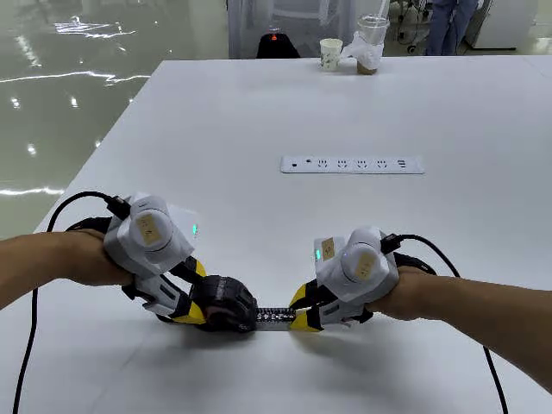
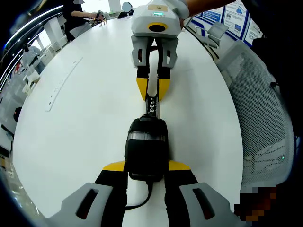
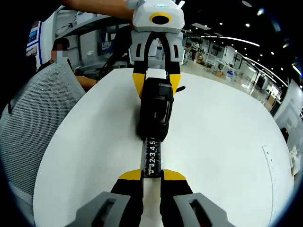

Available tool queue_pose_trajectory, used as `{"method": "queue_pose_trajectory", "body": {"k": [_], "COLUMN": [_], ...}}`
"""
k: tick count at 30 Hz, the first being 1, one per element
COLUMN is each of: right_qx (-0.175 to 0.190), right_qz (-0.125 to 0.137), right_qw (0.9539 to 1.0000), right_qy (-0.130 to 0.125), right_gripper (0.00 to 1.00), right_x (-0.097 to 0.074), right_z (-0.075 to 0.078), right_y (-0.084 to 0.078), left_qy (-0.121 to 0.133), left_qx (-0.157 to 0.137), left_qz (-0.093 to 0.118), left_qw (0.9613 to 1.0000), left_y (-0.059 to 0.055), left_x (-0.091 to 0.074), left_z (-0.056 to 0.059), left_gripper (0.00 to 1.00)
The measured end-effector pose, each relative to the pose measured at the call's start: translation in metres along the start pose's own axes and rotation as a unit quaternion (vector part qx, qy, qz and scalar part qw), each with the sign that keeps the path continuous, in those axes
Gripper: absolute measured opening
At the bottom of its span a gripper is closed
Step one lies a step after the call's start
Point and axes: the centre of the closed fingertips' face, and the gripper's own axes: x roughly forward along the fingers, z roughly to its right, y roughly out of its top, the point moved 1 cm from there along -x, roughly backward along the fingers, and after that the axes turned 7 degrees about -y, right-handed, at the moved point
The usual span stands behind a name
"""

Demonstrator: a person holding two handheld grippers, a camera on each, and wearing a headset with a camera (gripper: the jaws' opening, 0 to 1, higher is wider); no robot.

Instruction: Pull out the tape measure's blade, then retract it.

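A black tape measure case [image 1: 226, 304] lies low over the white table near its front edge. My left gripper [image 1: 191, 304] is shut on the case [image 2: 147, 147], its yellow-tipped fingers [image 2: 113, 166] pressed on both sides. A short length of dark blade [image 1: 274, 316] with white numerals runs from the case to my right gripper [image 1: 302, 312], which is shut on the blade's end [image 3: 152, 161]. In the right gripper view the case [image 3: 156, 109] sits straight ahead, with the left gripper [image 3: 156, 85] behind it. In the left gripper view the right gripper [image 2: 151, 90] pinches the blade [image 2: 152, 105].
A white power strip [image 1: 352, 164] lies on the table [image 1: 259, 112] beyond the grippers. Paper cups and a plastic cup [image 1: 355, 50] stand at the far edge. Black cables [image 1: 52, 226] trail from both grippers. A mesh chair [image 2: 258, 109] stands beside the table.
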Motion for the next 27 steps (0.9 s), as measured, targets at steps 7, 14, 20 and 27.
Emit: {"method": "queue_pose_trajectory", "body": {"k": [7,14,20,27], "right_qx": [0.004,0.007,0.01,0.016], "right_qz": [-0.002,-0.007,-0.009,-0.014], "right_qw": [1.0,0.9999,0.9999,0.9998], "right_qy": [-0.002,-0.003,-0.003,-0.004], "right_gripper": [0.09,0.09,0.09,0.09], "right_x": [-0.007,-0.013,-0.018,-0.025], "right_z": [0.0,0.0,0.0,0.0], "right_y": [-0.008,-0.015,-0.02,-0.029], "left_qy": [0.0,0.0,-0.001,-0.003], "left_qx": [-0.003,-0.004,-0.004,-0.006], "left_qz": [0.0,-0.001,-0.003,-0.004], "left_qw": [1.0,1.0,1.0,1.0], "left_y": [0.0,0.001,0.001,0.001], "left_x": [0.0,0.0,0.0,0.0], "left_z": [0.0,0.0,0.0,-0.001], "left_gripper": [0.24,0.24,0.24,0.24]}}
